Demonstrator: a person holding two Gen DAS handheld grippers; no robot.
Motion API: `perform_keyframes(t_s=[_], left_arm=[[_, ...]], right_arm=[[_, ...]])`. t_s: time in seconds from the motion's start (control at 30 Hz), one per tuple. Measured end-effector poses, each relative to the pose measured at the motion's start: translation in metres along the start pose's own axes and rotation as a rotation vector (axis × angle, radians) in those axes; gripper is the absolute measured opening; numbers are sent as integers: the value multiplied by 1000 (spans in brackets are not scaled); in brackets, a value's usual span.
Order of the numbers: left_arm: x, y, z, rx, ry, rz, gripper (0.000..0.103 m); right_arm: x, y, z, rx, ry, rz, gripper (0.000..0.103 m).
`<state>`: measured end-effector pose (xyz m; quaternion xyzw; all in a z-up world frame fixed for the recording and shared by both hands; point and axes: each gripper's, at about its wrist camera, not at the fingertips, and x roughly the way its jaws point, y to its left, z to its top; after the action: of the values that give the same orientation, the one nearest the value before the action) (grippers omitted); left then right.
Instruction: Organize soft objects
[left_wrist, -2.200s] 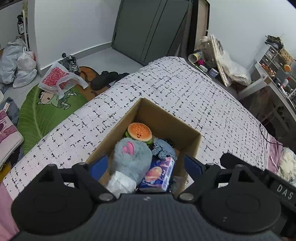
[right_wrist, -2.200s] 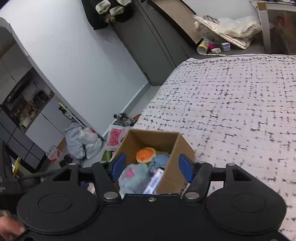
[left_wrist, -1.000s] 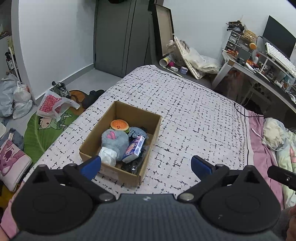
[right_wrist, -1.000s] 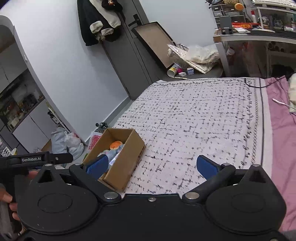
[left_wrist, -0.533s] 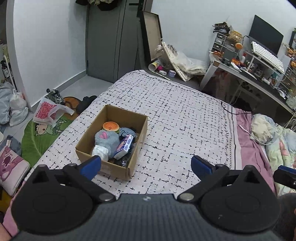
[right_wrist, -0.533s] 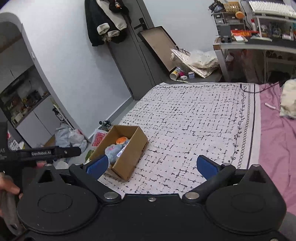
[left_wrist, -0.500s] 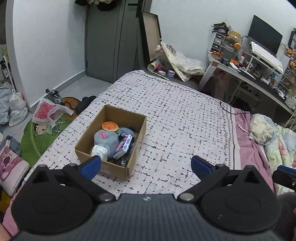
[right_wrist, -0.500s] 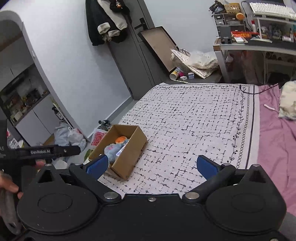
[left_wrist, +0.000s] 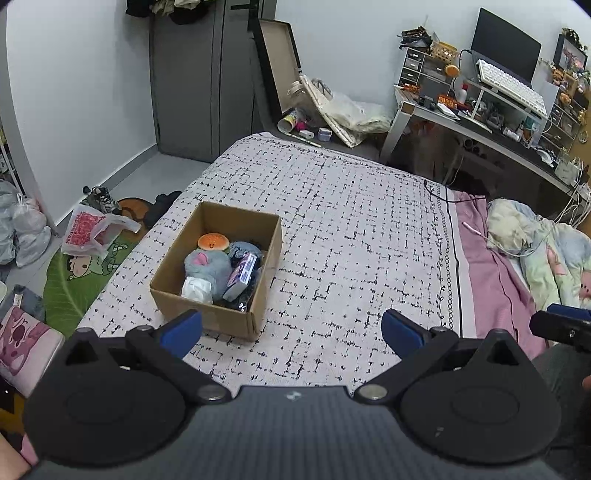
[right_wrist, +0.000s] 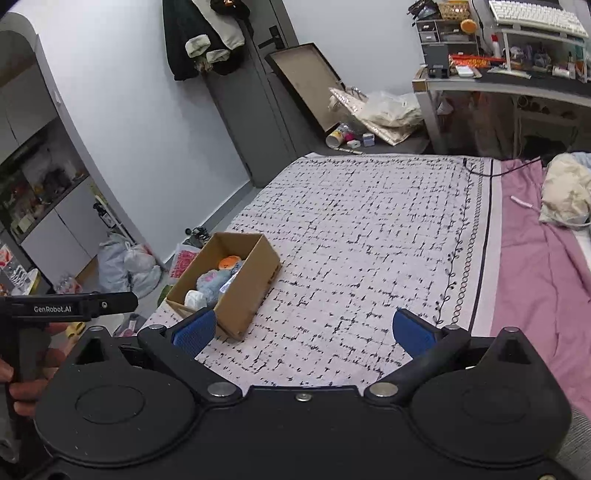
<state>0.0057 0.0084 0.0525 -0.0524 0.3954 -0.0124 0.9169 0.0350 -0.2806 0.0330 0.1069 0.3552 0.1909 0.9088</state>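
Left gripper (left_wrist: 291, 328) w/ blue pads spread wide, nothing between; right gripper (right_wrist: 302, 329) likewise splayed, empty. Both above the bedspread (left_wrist: 351, 229), white woven fabric w/ black dash pattern. Ahead-left of both: rectangular cardboard box (left_wrist: 258, 258), open top. Inside, nearest end: white crumpled soft item (left_wrist: 197, 290), fuzzy grey plush (left_wrist: 208, 267), glossy purple packet (left_wrist: 242, 275); further in, round orange burger plush (left_wrist: 212, 242). Far right: pink sheet (right_wrist: 535, 258), rumpled.
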Motion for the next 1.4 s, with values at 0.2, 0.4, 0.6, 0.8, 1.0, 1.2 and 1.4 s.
perform_keyframes(t_s=[0.2,0.4,0.6,0.8,1.0,1.2,1.4], left_arm=[[3,7,-3,-14,2,18,102],[5,10,-4,-10,1,29,102],[7,9,-7,-9,3,25,102],[8,10,-8,-9,5,29,102],[7,10,-8,-7,5,27,102],[7,9,-8,-4,9,28,102],[7,10,-8,-3,11,32,102]], right_arm=[[4,6,-1,-14,-4,35,103],[5,6,-1,-16,0,25,103],[6,12,-2,-37,17,37,103],[5,14,-1,-43,23,42,103],[6,11,-2,-29,26,41,103],[7,11,-1,-31,29,43,103],[8,10,-1,-29,32,43,103]])
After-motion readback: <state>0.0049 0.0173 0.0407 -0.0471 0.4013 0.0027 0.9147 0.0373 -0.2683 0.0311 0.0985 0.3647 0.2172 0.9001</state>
